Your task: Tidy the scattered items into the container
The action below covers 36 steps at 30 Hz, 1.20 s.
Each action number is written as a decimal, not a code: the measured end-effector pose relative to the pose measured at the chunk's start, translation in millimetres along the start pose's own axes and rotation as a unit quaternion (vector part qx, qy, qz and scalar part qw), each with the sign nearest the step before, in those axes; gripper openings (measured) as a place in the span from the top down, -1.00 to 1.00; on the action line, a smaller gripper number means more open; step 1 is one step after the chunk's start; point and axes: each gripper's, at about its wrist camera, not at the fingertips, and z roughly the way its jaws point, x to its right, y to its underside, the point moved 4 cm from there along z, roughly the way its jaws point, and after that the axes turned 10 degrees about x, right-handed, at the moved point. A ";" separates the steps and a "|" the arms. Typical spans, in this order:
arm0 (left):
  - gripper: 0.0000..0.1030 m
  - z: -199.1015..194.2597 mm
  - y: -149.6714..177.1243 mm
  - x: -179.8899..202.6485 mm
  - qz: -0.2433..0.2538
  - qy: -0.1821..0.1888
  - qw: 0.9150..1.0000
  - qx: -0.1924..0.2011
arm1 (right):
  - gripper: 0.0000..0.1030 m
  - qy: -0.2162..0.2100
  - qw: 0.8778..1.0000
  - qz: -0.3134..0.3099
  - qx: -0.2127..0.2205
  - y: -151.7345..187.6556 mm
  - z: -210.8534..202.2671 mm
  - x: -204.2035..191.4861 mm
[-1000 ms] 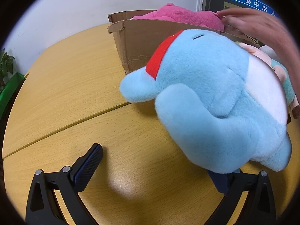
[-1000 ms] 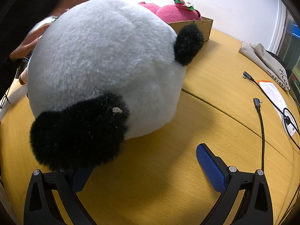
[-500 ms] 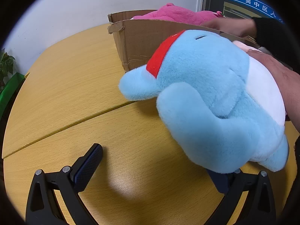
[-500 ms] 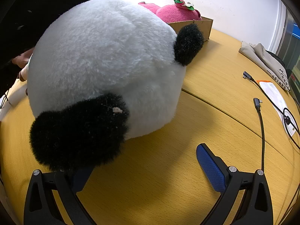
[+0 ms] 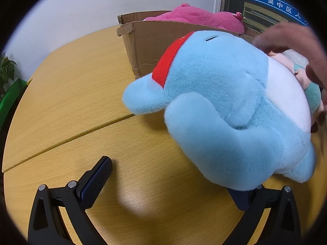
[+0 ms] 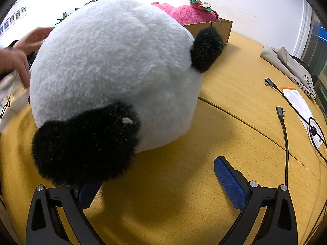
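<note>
Blue pads mark both my grippers: my left gripper (image 5: 175, 183) gapes wide over the table (image 5: 67, 94), its right finger tucked under one blue plush (image 5: 231, 110). My right gripper (image 6: 159, 183) is equally wide, its left finger under one panda (image 6: 114, 69). Far off sits one cardboard box (image 5: 151, 40) holding one pink plush (image 5: 196, 17); two cables (image 6: 286, 130) lie right

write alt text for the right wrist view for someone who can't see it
A large white panda plush with black ears lies on a wooden table, filling the left of the view, just ahead of the open right gripper. Behind it a cardboard box holds a pink plush; black cables trail at right.
</note>
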 end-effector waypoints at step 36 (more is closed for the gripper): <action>-1.00 -4.6 0.4 -7.2 0.000 -0.001 1.000 0.000 | -1.00 0.000 1.000 0.000 -0.001 -1.6 2.8 0.3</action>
